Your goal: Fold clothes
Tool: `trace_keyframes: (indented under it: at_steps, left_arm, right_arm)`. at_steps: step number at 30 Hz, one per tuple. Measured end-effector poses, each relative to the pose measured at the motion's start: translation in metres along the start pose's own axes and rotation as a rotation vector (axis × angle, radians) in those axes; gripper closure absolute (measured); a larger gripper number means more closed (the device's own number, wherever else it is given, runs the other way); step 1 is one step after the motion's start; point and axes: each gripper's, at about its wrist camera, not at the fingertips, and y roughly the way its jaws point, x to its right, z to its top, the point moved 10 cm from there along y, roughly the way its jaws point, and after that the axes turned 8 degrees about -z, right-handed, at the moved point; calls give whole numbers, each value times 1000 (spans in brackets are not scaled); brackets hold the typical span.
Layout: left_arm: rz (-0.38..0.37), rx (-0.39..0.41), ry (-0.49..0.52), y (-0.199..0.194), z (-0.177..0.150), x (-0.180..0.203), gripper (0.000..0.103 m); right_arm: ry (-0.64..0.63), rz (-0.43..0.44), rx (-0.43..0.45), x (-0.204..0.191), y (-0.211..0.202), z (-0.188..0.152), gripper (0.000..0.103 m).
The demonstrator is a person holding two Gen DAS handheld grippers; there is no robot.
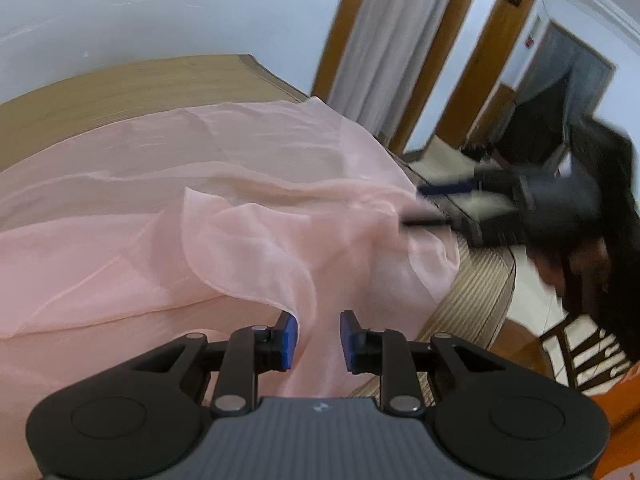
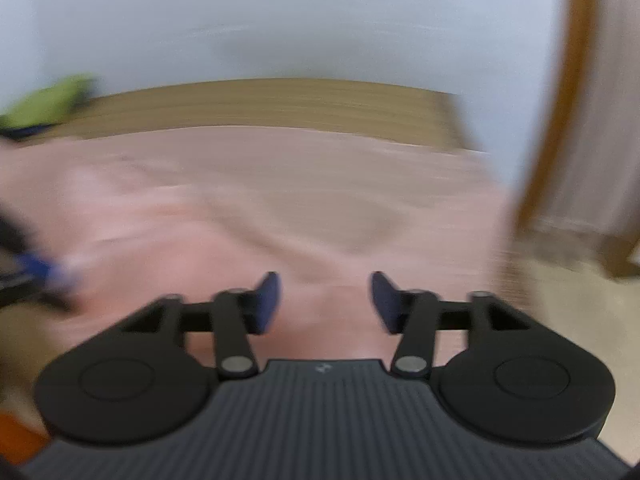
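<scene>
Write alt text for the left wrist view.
A sheer pink garment lies spread and rumpled over a wooden table. The left gripper hovers open at its near edge, and the right gripper, blurred, reaches in from the right.

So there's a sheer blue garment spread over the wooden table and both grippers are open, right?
Not quite: the sheer garment is pink, not blue, as the left wrist view shows. It does lie on the wooden table, and the left gripper and right gripper are open.
</scene>
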Motion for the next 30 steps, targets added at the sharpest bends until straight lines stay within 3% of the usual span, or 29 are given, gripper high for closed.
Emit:
trace_keyframes:
  at_steps: [4,8,11,17,23,27,28,29,30]
  left_arm:
    - [-28,31,-68,-2,11,-8,91]
    - [-91,76,-45,-3,38,7,95]
    - [-117,99,2,-3,61,22,96]
    - [-123,110,54,-1,93,36,96]
    - [-73,129,38,-3,115,33,96]
    - [-46,152,13,-4,127,31,96]
    - [-39,158,7,-4,130,31,96]
    - [-32,164,1,-5,133,31,96]
    - [-25,171,-5,-5,136,30,96]
  right_arm:
    - [-240,147,-15,-68,-11,-28,40]
    - [-350,212,0,-111,-16,-44,40]
    - [-308,249,37,-126,-16,-39,40]
    - [-147,181,95,-128,0,-26,40]
    - [-78,140,90,-121,1,-35,40]
    - [-47,121,36,-105,7,-47,41]
    - [-46,105,15,-99,10,-50,45]
    - [-54,82,-2,-93,13,-53,69]
    - [-64,68,-13,-87,14,-53,86]
